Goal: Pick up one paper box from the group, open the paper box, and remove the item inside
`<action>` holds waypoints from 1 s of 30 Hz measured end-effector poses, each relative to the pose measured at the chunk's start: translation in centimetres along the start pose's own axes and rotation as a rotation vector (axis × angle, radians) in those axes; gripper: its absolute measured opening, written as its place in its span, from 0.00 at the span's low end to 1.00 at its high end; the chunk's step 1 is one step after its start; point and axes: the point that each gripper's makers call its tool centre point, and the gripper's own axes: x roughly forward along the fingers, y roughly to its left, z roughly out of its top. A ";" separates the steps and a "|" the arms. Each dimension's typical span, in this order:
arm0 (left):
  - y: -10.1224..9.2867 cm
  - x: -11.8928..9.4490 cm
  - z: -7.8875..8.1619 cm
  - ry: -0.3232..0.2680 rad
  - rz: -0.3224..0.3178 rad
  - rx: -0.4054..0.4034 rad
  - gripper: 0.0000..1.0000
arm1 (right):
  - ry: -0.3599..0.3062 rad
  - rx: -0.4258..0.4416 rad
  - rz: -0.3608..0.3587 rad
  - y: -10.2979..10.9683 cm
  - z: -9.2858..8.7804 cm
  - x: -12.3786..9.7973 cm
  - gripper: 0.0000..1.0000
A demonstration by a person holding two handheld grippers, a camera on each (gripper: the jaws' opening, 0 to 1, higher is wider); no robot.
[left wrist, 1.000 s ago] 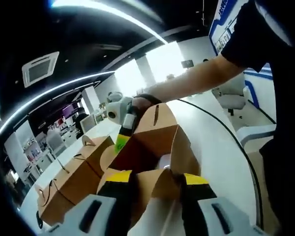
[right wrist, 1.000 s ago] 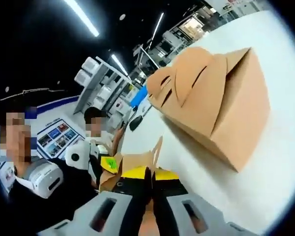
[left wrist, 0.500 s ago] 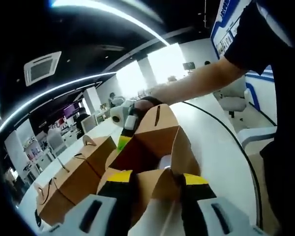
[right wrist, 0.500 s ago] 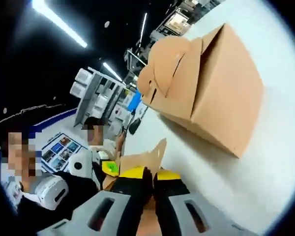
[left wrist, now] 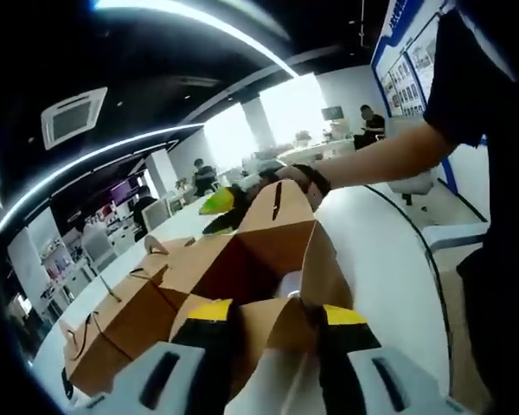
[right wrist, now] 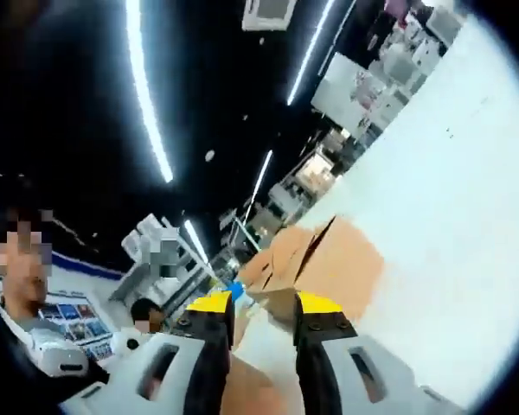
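Left tongs (left wrist: 268,316) at the bottom of the left gripper view, yellow-tipped jaws pinching the near flap of the open paper box (left wrist: 272,251), which sits right ahead of them with its lid flaps standing up and its dark inside exposed. Something pale shows deep in the box, too small to make out. Beyond the far flap the right tongs (left wrist: 218,206) come in from the right on a person's bare forearm (left wrist: 372,160), yellow-green tip just above the box's far-left edge; I cannot tell from here whether they touch it. Left of the left tongs, two more closed paper boxes (left wrist: 125,324) lie side by side on the white surface (left wrist: 389,268), touching the open one.

Over to the right gripper view: the right tongs (right wrist: 264,316) rise from the bottom with jaws spread, a clear gap between the yellow tips and nothing gripped. Just past the tips sits a brown box (right wrist: 324,264) on the white surface (right wrist: 450,190), slightly to their right. A brown cardboard edge (right wrist: 246,393) shows low between the jaws.
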 end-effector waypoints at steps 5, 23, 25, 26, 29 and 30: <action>0.0 0.2 0.1 -0.006 0.003 -0.002 0.39 | -0.244 -0.156 0.007 4.4 4.9 -4.1 0.29; 0.0 0.3 0.2 -0.028 0.023 -0.036 0.40 | 0.267 -0.764 0.019 10.4 -9.0 -1.9 0.35; 0.0 0.2 0.2 -0.043 0.027 -0.057 0.40 | 0.356 -0.775 -0.040 8.4 -10.7 -2.3 0.36; -0.1 0.3 0.4 -0.058 0.023 -0.057 0.41 | 0.281 -0.884 -0.017 9.0 -9.5 -1.7 0.37; -1.1 0.3 0.9 -0.096 -0.025 0.030 0.49 | 0.304 -0.807 -0.032 9.4 -9.8 -1.6 0.39; -1.0 0.1 0.9 -0.102 -0.026 0.002 0.51 | 0.308 -0.826 -0.037 9.4 -9.7 -1.7 0.39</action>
